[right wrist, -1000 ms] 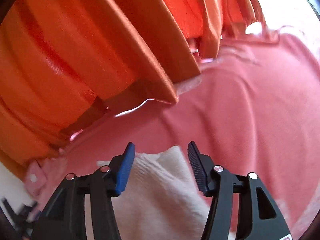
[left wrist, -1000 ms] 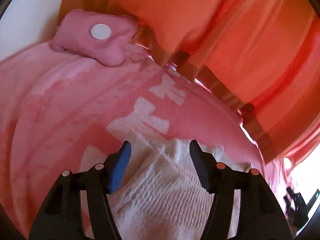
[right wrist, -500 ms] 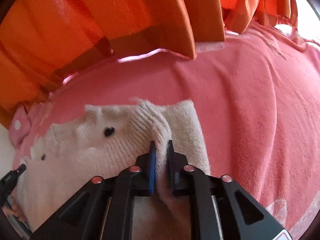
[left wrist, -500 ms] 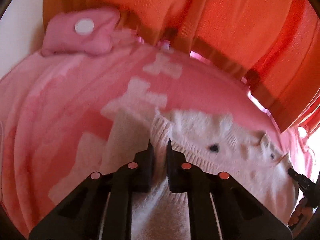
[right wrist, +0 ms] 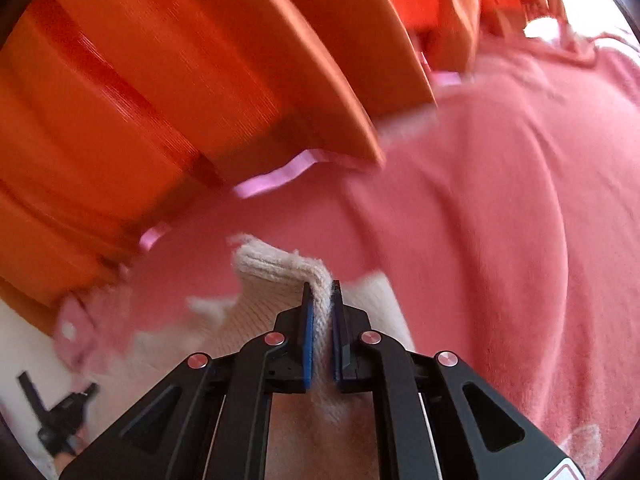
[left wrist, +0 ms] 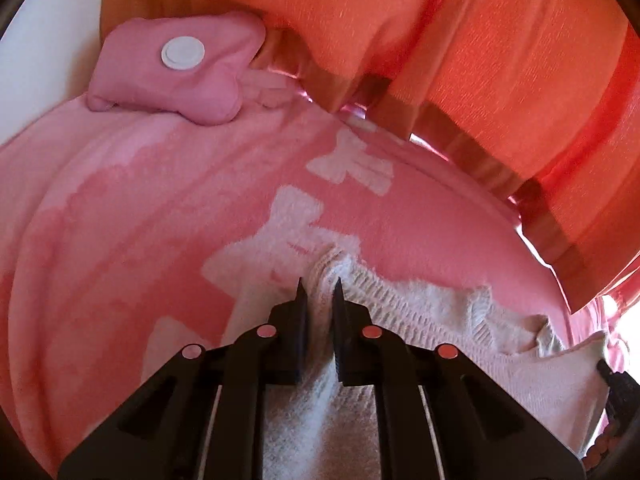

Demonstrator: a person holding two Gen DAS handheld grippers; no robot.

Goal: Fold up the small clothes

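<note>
A small cream knitted sweater (left wrist: pixel 432 320) lies on a pink blanket (left wrist: pixel 120 220) patterned with white bows. My left gripper (left wrist: pixel 319 286) is shut on a pinched fold at one ribbed edge of the sweater. In the right wrist view my right gripper (right wrist: pixel 320 290) is shut on another fold of the same cream sweater (right wrist: pixel 276 276), whose edge stands raised above the blanket (right wrist: pixel 500 200). The other gripper shows small at the lower left of that view, blurred. Most of the garment's body is hidden under the gripper frames.
A small pink cushion (left wrist: pixel 176 68) with a white round button lies at the blanket's far left corner. Orange curtains (left wrist: pixel 440 40) hang along the far edge of the bed, also filling the upper left of the right wrist view (right wrist: pixel 160 80). A white wall shows at the far left.
Both grippers went from open over the sweater to shut on folds of it. Since then the right one has drawn its fold up, and the sweater's dark-dotted front has left both views.
</note>
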